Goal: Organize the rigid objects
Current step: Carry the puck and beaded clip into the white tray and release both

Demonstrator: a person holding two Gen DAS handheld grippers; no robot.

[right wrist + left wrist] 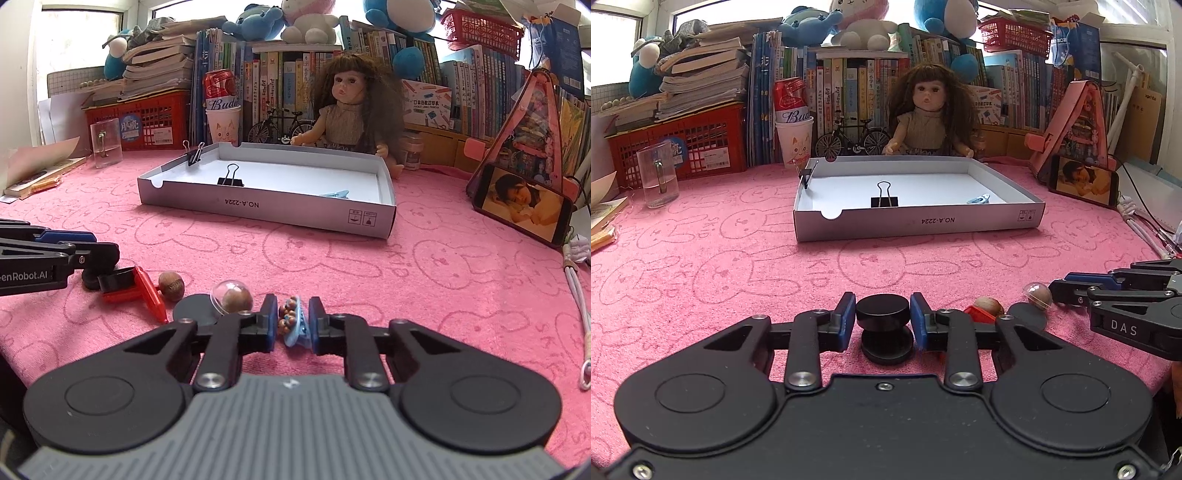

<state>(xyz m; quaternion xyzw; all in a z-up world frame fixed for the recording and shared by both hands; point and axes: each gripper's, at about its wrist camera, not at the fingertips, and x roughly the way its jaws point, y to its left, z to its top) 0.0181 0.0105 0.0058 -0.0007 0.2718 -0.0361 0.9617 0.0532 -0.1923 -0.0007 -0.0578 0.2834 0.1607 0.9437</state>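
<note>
Left claw grips the black knob, right claw the blue clip; lift both straight, then carry to the box at twelve o'clock.

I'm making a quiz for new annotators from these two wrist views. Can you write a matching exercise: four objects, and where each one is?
Things:
1. black knob
2. blue hair clip
3. black binder clip
4. clear glass

Places:
A. inside the white box
B. between the left hand-held gripper pads
C. far left on the pink cloth
D. between the right hand-held gripper pads

Pairs: 1-B, 2-D, 3-A, 4-C
</note>
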